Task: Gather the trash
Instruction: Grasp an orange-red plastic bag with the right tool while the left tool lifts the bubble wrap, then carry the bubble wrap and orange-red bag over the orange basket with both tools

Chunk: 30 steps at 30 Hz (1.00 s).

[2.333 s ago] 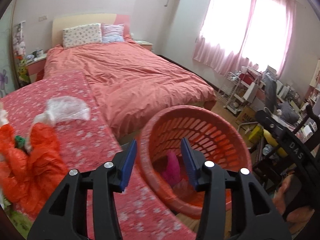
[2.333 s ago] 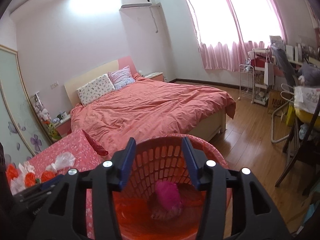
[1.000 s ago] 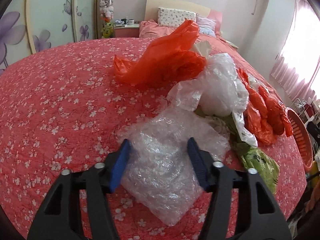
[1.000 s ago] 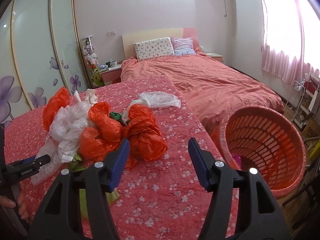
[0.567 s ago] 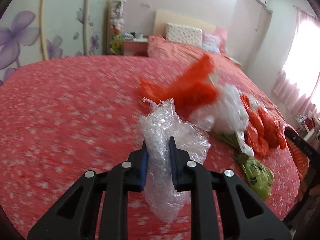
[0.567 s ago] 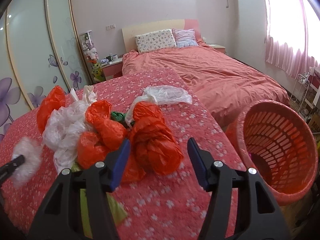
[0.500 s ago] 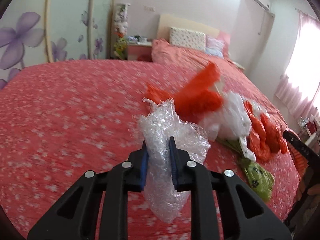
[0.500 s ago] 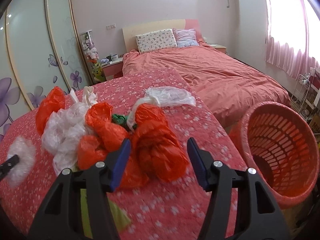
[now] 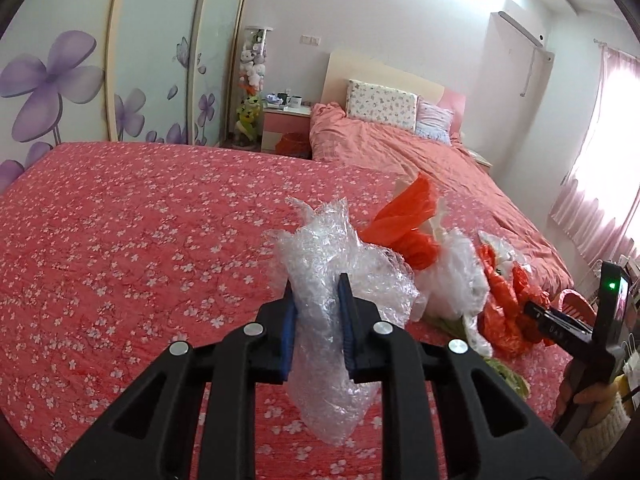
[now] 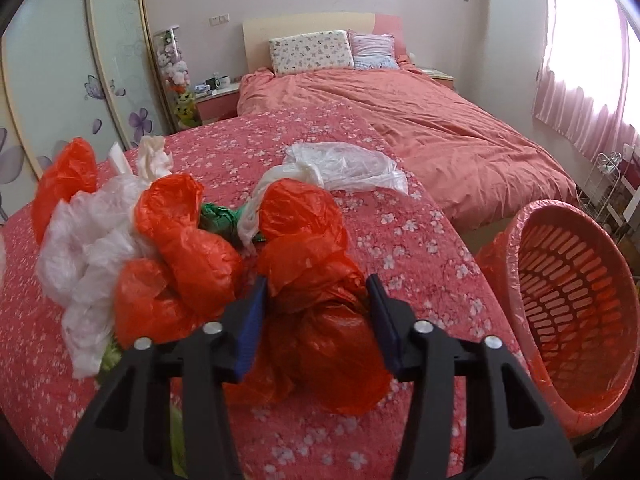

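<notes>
My left gripper (image 9: 317, 316) is shut on a crumpled clear bubble wrap (image 9: 340, 272) and holds it above the red flowered cover (image 9: 120, 240). My right gripper (image 10: 318, 312) is open, its fingers on either side of a crumpled orange plastic bag (image 10: 316, 280). More trash lies in a pile: orange bags (image 10: 180, 248), white bags (image 10: 88, 236), a green scrap (image 10: 218, 216) and a clear bag (image 10: 344, 168). The orange basket (image 10: 576, 292) stands tilted at the right edge of the cover. The pile (image 9: 452, 264) also shows in the left wrist view.
A bed with a salmon duvet (image 10: 420, 120) and pillows (image 10: 310, 52) lies behind. A nightstand (image 9: 286, 120) with cups stands by the flowered wardrobe doors (image 9: 52, 80). Pink curtains (image 10: 588, 80) and a wire rack (image 10: 608, 184) are at the right.
My left gripper closed on the bubble wrap and lifted it off the cover. My right gripper moved forward and down until its open fingers straddle the orange bag.
</notes>
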Available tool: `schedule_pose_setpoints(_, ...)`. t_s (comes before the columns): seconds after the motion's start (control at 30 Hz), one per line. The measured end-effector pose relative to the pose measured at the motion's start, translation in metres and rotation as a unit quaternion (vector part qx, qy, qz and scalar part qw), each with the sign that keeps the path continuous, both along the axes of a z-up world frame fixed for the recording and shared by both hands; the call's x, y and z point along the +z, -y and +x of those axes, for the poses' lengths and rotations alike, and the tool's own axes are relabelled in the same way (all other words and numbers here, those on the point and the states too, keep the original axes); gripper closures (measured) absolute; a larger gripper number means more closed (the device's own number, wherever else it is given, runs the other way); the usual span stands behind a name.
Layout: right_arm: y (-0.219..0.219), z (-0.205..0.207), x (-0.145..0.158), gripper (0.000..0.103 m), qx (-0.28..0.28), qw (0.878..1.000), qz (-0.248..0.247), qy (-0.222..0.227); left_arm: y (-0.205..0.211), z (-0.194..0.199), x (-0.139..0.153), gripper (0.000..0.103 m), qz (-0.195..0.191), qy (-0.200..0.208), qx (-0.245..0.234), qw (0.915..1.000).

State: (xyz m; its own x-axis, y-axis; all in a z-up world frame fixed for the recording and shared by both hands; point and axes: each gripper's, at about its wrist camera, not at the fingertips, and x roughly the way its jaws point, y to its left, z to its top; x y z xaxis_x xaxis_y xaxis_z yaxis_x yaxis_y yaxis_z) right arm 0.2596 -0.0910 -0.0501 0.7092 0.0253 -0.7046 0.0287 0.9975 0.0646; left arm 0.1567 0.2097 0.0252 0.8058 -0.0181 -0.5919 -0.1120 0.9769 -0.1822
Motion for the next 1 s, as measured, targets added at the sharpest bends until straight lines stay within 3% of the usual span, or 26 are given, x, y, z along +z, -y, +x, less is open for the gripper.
schedule_pose_setpoints(0.1,0.004,-0.011,0.005,0.064,0.006,1.000,0.003,0.006,0.007,0.000,0.005,0.084,0.001,0.004,-0.006,1.0000)
schedule_pose_setpoints(0.6,0.055,-0.072,0.063,0.064,-0.015,0.996,0.030,0.082,0.067,0.001,0.031,0.084,0.013,0.028,-0.066,0.9973)
schedule_pose_setpoints(1.0,0.091,-0.109,0.084,0.064,-0.042,0.992,0.029,0.117,0.131,0.009,0.040,0.084,0.027,0.042,-0.130,0.9903)
